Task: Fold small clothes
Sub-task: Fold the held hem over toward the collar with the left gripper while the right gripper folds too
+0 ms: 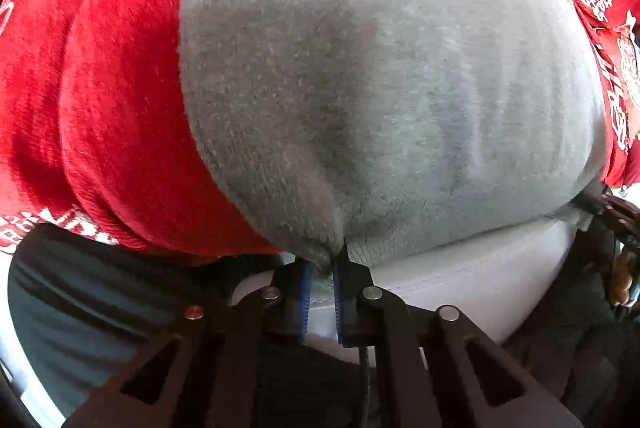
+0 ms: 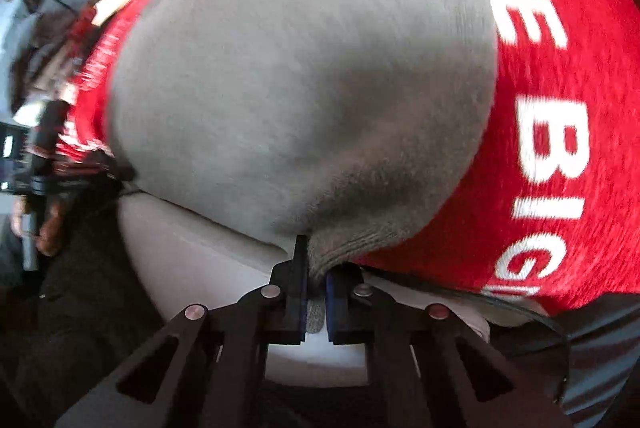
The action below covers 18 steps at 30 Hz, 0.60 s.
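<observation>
- Left gripper (image 1: 323,270): we see both jaws pinched nearly together on the near hem of the grey garment (image 1: 380,88), a tuck of knit caught between the blue pads.
- Right gripper (image 2: 316,278): same story, jaws clamped narrow on another edge of the grey garment (image 2: 300,88), with a strip of grey fabric showing between the blue pads.
- We read the grey garment as spread over the red printed cloth (image 1: 112,100), filling most of both views; red shows on its left and far right in the left wrist view.
- In the right wrist view the red printed cloth (image 2: 560,108) lies beside the grey piece on its right, white block letters across it, blurred.
- Under the pinched hems we see a pale grey surface (image 1: 460,280), also visible below the right gripper's fingers (image 2: 200,260).
- Dark striped fabric (image 1: 80,300) sits at lower left of the left wrist view; we can't tell what it belongs to.
</observation>
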Available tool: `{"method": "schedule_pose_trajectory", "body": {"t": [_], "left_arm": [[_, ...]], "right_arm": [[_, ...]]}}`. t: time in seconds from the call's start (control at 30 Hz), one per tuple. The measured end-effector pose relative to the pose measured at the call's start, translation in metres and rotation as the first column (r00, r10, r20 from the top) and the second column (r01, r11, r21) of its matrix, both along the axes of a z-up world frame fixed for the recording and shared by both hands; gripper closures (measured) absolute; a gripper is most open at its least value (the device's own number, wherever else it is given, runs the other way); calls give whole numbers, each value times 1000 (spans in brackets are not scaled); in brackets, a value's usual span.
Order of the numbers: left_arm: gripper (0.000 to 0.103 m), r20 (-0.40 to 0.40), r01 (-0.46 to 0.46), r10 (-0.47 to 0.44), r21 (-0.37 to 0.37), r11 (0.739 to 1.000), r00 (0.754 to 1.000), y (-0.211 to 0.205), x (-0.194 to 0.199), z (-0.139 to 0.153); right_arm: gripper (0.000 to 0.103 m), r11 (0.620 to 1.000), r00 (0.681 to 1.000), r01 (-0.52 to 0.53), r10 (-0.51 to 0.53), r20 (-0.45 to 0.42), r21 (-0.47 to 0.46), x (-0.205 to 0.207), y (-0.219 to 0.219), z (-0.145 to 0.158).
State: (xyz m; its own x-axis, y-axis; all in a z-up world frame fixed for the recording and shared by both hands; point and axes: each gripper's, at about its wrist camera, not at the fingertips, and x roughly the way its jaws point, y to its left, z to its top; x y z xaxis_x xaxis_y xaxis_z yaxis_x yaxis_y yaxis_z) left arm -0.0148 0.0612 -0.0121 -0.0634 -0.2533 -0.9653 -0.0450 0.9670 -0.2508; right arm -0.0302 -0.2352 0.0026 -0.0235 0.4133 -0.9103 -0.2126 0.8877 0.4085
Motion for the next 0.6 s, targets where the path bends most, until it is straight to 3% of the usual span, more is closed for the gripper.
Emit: {"method": "schedule_pose_trajectory", "body": {"t": [0.13,0.27,0.37,0.5,0.6], "left_arm": [[93,134,-16,22,-46,999,991,1,-9,37],[93,342,-43,88,-136,990,936,6,-15,75],[93,354,-73,119,-141,987,928,5,0,69],[93,285,-166,217,-192,967,933,10,30,44],[93,289,-212,282,-252,944,915,15,36,45]], "right_arm": [[96,997,998,-6,1,63,80,-6,-17,28],[96,971,987,15,-52,152,237,-7,-43,59],[96,940,977,88,-147,157,330,6,-57,62],[96,929,961,157,-222,163,334,31,-58,52],[96,913,947,191,-268,177,361,46,-60,56]]}}
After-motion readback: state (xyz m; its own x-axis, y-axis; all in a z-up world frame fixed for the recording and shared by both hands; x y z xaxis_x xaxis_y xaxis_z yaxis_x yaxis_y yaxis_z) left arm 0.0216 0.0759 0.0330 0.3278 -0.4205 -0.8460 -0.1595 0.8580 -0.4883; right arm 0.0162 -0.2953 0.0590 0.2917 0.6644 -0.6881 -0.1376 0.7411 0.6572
